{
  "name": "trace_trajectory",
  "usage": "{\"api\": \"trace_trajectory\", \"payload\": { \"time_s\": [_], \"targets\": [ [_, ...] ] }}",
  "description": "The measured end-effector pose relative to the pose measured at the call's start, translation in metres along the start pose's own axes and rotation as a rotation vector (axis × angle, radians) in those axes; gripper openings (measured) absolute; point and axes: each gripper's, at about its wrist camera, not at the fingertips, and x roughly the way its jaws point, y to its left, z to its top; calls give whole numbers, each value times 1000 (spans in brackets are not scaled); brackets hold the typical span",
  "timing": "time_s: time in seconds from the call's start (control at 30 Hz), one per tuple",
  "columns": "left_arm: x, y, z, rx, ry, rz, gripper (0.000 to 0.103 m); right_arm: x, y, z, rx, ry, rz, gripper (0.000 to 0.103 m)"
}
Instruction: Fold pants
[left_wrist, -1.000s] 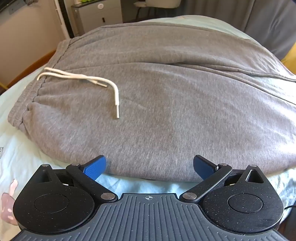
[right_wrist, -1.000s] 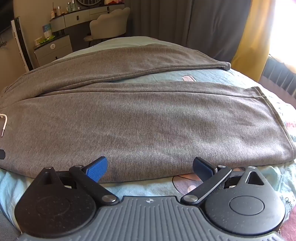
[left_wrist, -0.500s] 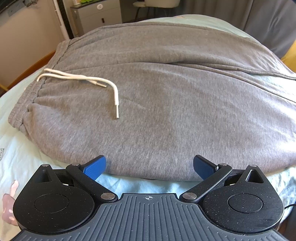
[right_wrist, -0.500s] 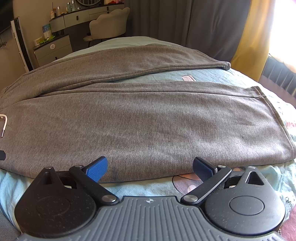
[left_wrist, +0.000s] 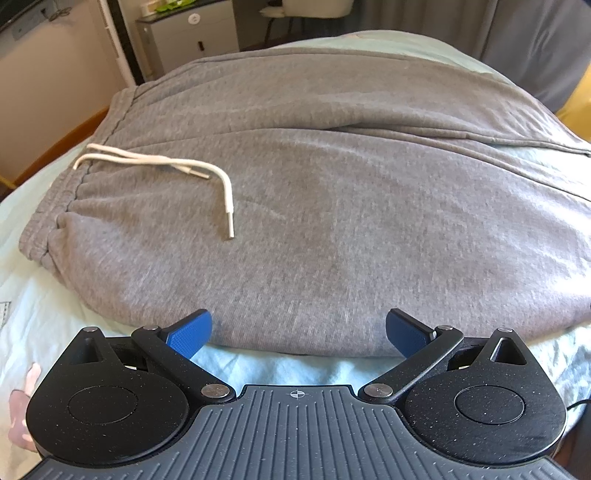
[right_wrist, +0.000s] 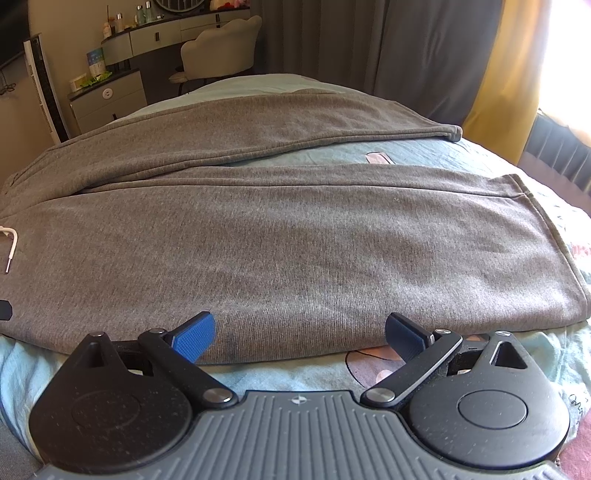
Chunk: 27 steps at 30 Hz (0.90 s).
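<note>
Grey sweatpants (left_wrist: 332, 206) lie spread flat on a light blue bed, waistband at the left with a white drawstring (left_wrist: 207, 173) on top. In the right wrist view the two legs (right_wrist: 295, 243) stretch to the right, the far leg angled away, cuffs at the right. My left gripper (left_wrist: 298, 332) is open, its blue pads at the near edge of the pants by the hip. My right gripper (right_wrist: 300, 334) is open at the near edge of the near leg. Neither holds cloth.
The light blue bedsheet (left_wrist: 288, 369) with cartoon prints (right_wrist: 369, 360) shows along the near edge. Beyond the bed stand a grey cabinet (left_wrist: 192, 40), a dressing table with a chair (right_wrist: 218, 59), grey curtains (right_wrist: 424, 55) and a yellow curtain (right_wrist: 506, 74).
Both grippers have barely moved; the left wrist view has shifted very slightly. The pants lie as before and both grippers stay open.
</note>
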Motion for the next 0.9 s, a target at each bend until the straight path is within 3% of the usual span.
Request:
{"api": "trace_trajectory", "payload": {
  "time_s": [0.23,0.43,0.57,0.67,0.8,0.9],
  "targets": [
    [1,-3,0,17,11,-2,103,11,0,3,4,50,14,99],
    [1,-9,4,37,38,-9,103,33,-7,17,55,100,77,99],
    [-3,-11,26,-45,19,-54,103,61,-18,26,122,126,67,99],
    [0,-16,56,-105,-39,-61,103,75,-29,24,210,126,52,99],
    [17,-29,107,-154,-135,16,103,74,-38,17,300,67,75,99],
    [42,-34,133,-134,-266,108,103,78,-38,21,263,102,73,99]
  ]
}}
